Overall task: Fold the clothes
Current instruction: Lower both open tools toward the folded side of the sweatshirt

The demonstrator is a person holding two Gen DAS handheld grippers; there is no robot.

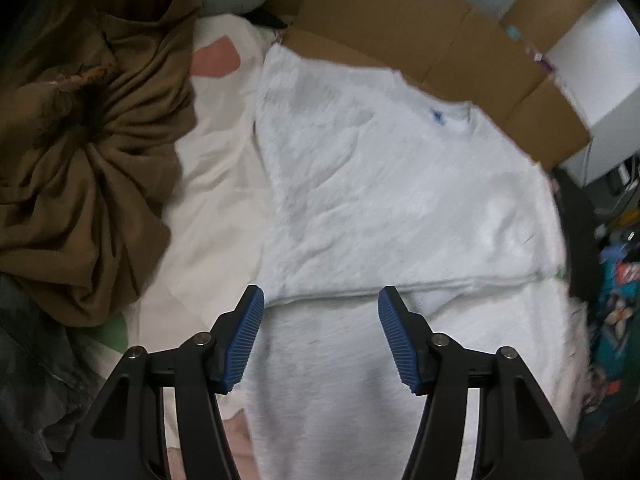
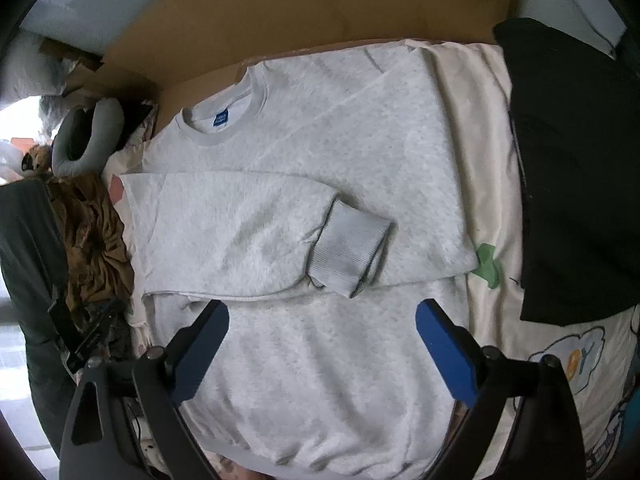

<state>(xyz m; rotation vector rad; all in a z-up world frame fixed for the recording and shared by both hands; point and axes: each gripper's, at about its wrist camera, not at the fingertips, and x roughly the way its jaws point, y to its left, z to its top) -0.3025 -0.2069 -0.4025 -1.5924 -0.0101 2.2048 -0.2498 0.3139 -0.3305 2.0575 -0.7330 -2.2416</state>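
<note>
A light grey sweatshirt (image 2: 304, 148) lies flat on the cream bedsheet (image 2: 486, 152), one sleeve (image 2: 248, 232) folded across its chest. The left claw (image 1: 320, 300) and right claw (image 2: 322, 316) hover above it, both spread and empty.

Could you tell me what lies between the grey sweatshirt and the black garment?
In the right wrist view, only cream bedsheet separates grey sweatshirt from black garment.

We are holding our left gripper (image 1: 320, 300) tilted steeply downward, its blue ribbed pads (image 1: 244, 340) standing apart at a moderate gap with nothing pressed between them. We are pointing our right gripper (image 2: 322, 316) steeply downward too, its smooth blue pads (image 2: 446, 354) spread very wide and gripping nothing. Neither of our hands is showing in either view.
</note>
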